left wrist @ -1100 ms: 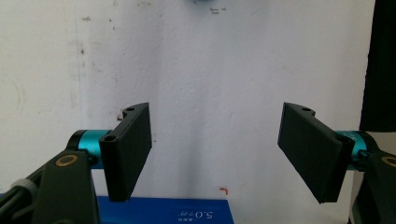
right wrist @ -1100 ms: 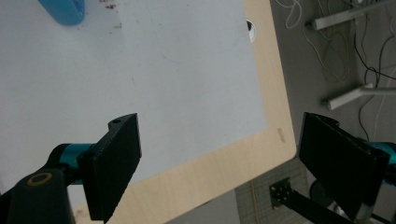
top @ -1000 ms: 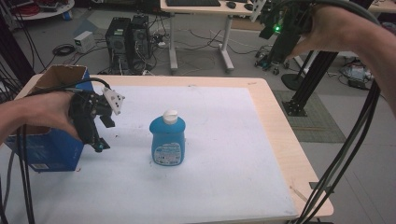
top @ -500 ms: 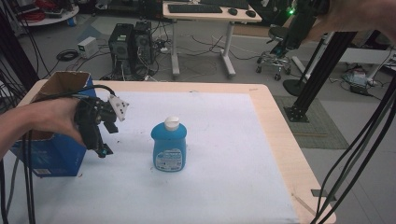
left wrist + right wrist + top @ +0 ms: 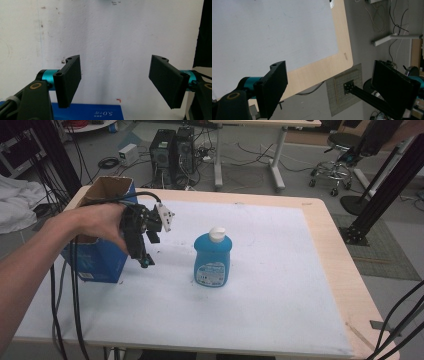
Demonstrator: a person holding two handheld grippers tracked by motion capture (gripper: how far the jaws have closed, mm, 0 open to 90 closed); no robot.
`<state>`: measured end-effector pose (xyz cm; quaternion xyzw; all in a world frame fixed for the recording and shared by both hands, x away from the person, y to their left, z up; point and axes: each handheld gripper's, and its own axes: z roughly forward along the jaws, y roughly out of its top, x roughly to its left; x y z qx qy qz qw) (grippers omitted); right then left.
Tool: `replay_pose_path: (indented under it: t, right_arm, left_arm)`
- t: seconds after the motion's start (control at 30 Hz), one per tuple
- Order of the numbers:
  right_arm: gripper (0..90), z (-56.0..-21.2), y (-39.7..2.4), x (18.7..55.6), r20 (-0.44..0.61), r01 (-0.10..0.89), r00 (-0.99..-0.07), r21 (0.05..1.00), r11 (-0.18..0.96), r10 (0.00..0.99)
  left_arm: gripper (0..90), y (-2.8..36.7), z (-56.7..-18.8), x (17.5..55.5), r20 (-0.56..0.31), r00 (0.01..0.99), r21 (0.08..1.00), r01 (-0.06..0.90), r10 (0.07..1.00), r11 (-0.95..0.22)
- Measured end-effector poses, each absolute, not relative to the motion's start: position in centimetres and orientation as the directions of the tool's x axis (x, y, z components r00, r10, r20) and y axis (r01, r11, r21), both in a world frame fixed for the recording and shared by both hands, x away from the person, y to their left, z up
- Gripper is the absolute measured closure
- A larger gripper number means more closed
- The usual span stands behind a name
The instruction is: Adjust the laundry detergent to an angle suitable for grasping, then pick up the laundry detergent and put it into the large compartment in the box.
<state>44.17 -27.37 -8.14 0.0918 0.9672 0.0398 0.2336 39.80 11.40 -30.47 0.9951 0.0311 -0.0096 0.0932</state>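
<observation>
Jaws apart and empty on both grippers. We hold the left gripper (image 5: pixel 144 251) beside a blue cardboard box (image 5: pixel 97 257); blue dish soap bottle (image 5: pixel 212 257) upright mid-counter (image 5: pixel 320 227), right gripper (image 5: pixel 329 87) high off the counter's edge.

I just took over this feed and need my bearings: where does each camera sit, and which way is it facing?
High view: above the person's side, looking forward and down at the table, blue bottle and blue box; forearm and left tool show.
Left gripper view: rides the left tool, facing down at the white mat; open jaws show.
Right gripper view: rides the right tool, high over the table corner and floor; open jaws show.
Shared: all show the white mat.
</observation>
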Motion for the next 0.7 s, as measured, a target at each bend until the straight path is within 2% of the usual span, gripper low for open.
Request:
replay_pose_path:
  t: [0.33, 0.7]
  right_arm:
    - [12.8, -8.8, -26.9, 44.4, -0.438, 0.152, -0.879, 0.119, 0.981, 0.190]
    - [12.8, -9.9, -27.2, 44.1, -0.426, 0.159, -0.883, 0.125, 0.979, 0.198]
  left_arm:
    - [26.1, 11.0, -30.5, 39.8, -0.023, 0.997, 0.153, 0.074, 0.071, -0.986]
    - [26.2, 10.6, -30.3, 39.7, -0.032, 0.996, 0.174, 0.092, 0.088, -0.980]
